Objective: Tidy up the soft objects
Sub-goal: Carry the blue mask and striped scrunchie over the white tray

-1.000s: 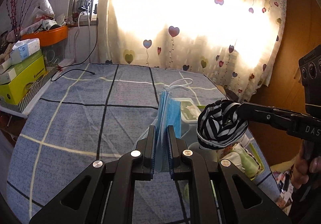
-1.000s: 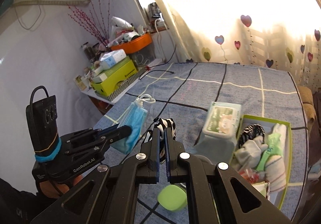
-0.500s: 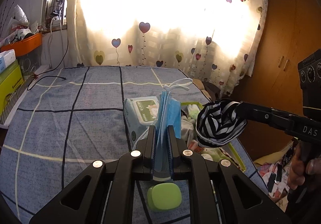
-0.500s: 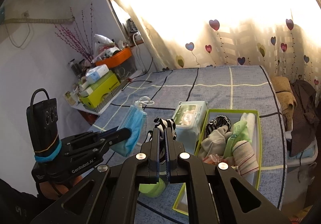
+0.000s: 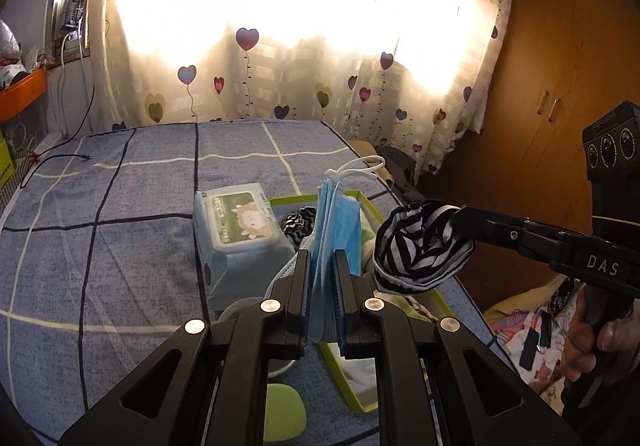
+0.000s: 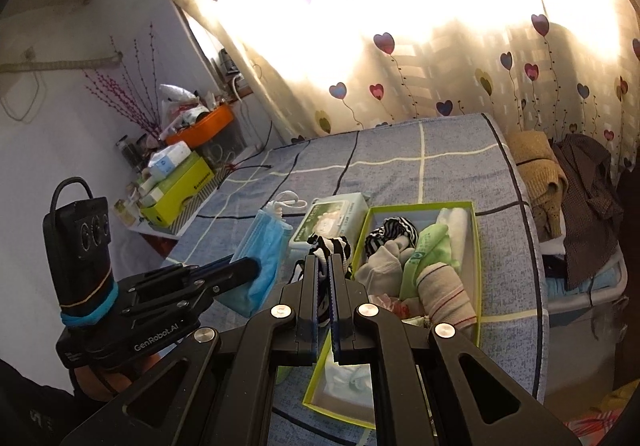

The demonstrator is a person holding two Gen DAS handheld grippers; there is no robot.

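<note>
I see, in the right wrist view, my left gripper (image 6: 256,266) at lower left, lettered "GenRobot.AI", clenched on a folded blue face mask (image 6: 262,246) held above the blue checked bed (image 6: 400,150). At upper left a yellow-green carton (image 6: 180,186) on a side shelf carries print too small to read. Centre frame, my right gripper (image 6: 324,266) is clamped on a black-and-white striped cloth (image 6: 326,244). Behind it lies a wet-wipes pack (image 6: 332,218) with a cartoon sheep label, touching the left wall of a green-rimmed box (image 6: 476,242) that holds rolled socks and other soft items. In the left wrist view the right gripper's body at right reads "DAS".

I judge I am carrying both pieces to the box. To do it well, I should bring each over a free spot inside the rim, lower it, then let go, one gripper at a time so they do not collide.
</note>
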